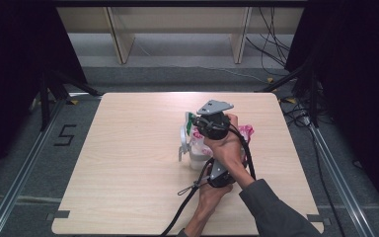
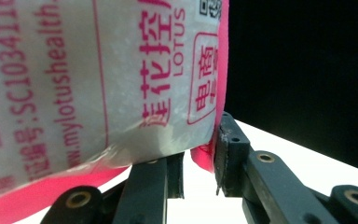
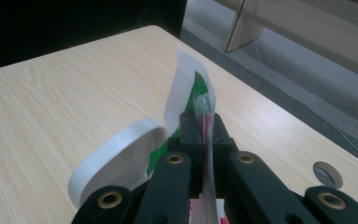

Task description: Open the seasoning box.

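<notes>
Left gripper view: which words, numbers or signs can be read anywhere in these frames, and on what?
"LOTUS" on the pink and white bag.
"mylotushealth" on the same bag.
"SC1034116", partly cut off, on the same bag.
Red Chinese characters and a code square on the bag: not readable.
"5" on the floor left of the table.

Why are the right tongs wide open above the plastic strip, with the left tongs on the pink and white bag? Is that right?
Not quite. The right tongs are not wide open above the plastic strip; they are shut on it, pinching it between the black jaws, as the right gripper view shows. The rest holds: the left tongs are on the pink and white bag.
</notes>
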{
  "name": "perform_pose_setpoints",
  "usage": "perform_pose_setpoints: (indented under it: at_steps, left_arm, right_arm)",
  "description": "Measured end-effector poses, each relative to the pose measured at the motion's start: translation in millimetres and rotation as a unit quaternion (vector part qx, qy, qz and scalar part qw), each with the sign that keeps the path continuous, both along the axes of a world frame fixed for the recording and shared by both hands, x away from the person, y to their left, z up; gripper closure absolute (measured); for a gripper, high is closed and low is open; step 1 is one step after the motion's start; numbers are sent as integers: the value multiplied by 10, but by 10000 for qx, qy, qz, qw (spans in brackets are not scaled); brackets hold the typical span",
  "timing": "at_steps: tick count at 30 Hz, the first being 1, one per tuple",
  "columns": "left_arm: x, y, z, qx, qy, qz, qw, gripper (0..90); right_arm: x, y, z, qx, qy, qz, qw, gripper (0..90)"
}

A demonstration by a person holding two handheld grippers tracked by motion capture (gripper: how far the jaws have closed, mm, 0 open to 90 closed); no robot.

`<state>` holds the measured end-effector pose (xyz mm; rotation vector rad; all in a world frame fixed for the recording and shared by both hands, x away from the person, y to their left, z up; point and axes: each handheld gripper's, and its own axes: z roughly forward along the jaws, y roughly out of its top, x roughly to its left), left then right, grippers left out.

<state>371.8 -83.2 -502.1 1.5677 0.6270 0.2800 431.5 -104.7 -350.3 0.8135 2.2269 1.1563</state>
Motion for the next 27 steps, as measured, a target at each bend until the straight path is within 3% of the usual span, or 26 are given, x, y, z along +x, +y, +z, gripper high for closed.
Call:
perform_pose_setpoints:
  at_steps: [1, 3, 6, 7, 9, 10, 11, 12, 13, 14, 15, 16, 18, 19, 20, 22, 23, 24, 25, 27]
  left_arm:
    - [18, 58, 3, 308, -110, 2, 9995, 751]
    - [14, 58, 5, 293, -97, 17, 9995, 752]
    - [10, 48, 7, 277, -113, 0, 9996, 751]
    - [-10, 1, 3, -19, 10, -33, 10000, 751]
    - [-10, 7, 5, -17, 22, -50, 10000, 750]
    - [-14, -26, 2, -234, 30, -14, 9997, 751]
    - [-6, 2, 9, -55, -8, -2, 10000, 751]
    - [1, 3, 3, 1, -45, 3, 10000, 751]
    - [0, -2, 0, 15, -26, 19, 10000, 751]
    - [0, 30, 6, 193, -38, -112, 9997, 751]
    - [-12, 6, 5, -21, 10, -81, 10000, 751]
    - [-2, 18, 7, 81, -27, -26, 10000, 751]
    - [-5, 0, 12, -42, -17, -2, 10000, 751]
    - [-1, -1, 5, -7, -38, -3, 10000, 751]
    - [3, 22, 4, 151, -81, -114, 9998, 751]
    - [-17, -29, 1, -233, 26, -18, 9997, 751]
    - [-14, -14, 10, -165, 16, -46, 9999, 750]
    - [-7, 17, 14, 28, -17, -68, 10000, 751]
    - [-4, 11, 5, 24, -36, -46, 10000, 751]
    - [-17, -28, 1, -211, 11, -5, 9998, 751]
  right_arm:
    - [-1, 3, 0, -20, -4, -1, 10000, 892]
    - [-8, -6, 21, 12, 82, 6, 10000, 892]
    - [-9, -5, 25, 42, 19, -4, 10000, 892]
    - [-8, 2, 10, 11, 21, -16, 10000, 892]
    - [-22, 19, -4, -10, 166, -61, 9998, 891]
    - [-5, 9, 4, -69, 88, 18, 9999, 891]
    - [5, 5, 2, -14, -36, 7, 10000, 892]
    - [-12, 3, 12, 58, 97, -38, 9999, 892]
    - [-8, 2, 10, 43, 58, -24, 10000, 892]
    - [-3, 10, -1, -6, 8, 5, 10000, 891]
    - [-6, 11, 2, -88, 72, 23, 9999, 891]
    - [2, 16, -1, -78, -9, 0, 10000, 890]
    - [-7, 6, 17, 45, 86, -17, 10000, 890]
    - [-2, -1, 21, 12, 52, 37, 10000, 891]
    - [-12, 13, 4, 29, 48, -28, 10000, 890]
    - [0, 22, -9, -98, -20, 6, 9999, 890]
    - [-16, 28, -7, -32, 102, -42, 9999, 890]
    - [-6, 13, 6, -80, 71, 45, 9999, 890]
    - [-1, 11, 5, -57, 55, 65, 9999, 890]
    - [2, 18, -7, -79, 36, 35, 10000, 890]
